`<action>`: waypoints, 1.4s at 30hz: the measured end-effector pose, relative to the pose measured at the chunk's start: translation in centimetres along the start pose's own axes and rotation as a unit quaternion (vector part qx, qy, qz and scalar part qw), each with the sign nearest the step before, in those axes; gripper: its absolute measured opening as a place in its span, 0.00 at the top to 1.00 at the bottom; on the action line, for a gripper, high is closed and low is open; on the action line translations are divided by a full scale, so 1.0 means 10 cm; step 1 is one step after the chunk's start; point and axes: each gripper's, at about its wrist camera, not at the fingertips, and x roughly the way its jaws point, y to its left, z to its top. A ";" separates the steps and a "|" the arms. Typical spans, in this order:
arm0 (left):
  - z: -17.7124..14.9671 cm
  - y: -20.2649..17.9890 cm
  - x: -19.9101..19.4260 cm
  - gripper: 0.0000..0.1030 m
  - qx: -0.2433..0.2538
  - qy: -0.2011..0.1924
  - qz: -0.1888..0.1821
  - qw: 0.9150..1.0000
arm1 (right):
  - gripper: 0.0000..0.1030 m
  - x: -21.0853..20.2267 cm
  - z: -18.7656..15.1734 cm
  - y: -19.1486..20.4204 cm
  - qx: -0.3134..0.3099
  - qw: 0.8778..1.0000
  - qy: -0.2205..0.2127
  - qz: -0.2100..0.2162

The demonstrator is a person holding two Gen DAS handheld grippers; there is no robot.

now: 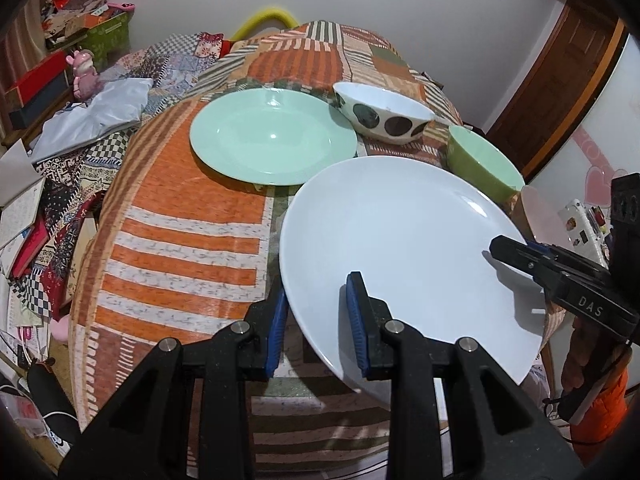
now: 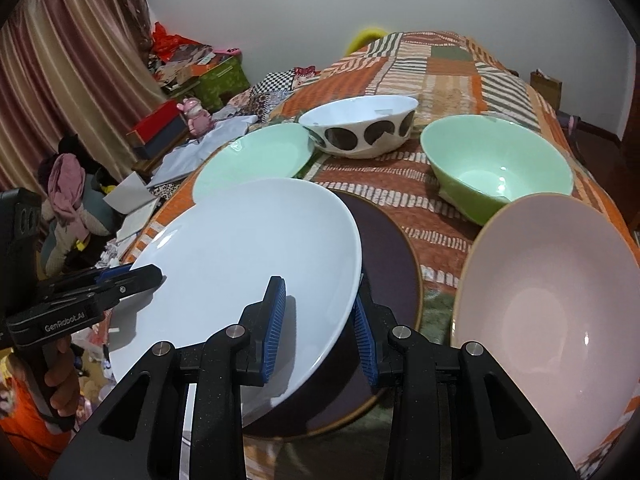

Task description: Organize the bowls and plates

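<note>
- Plate [image 1: 392,236], white, round and glossy, tilted at frame centre, its rim pinched by left gripper [image 1: 320,320] and right gripper [image 2: 320,324].
- Woven striped cloth [image 1: 180,240] beneath.

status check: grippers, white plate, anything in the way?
Left hand-held gripper and right hand-held gripper both shut on white plate, opposite rims. Plate tilted above dark plate. Pink bowl close on the right.
</note>
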 end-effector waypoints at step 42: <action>0.13 0.02 0.38 0.73 -0.008 0.015 -0.039 0.999 | 0.66 -0.08 -0.14 0.03 -0.019 0.996 -0.006 -0.093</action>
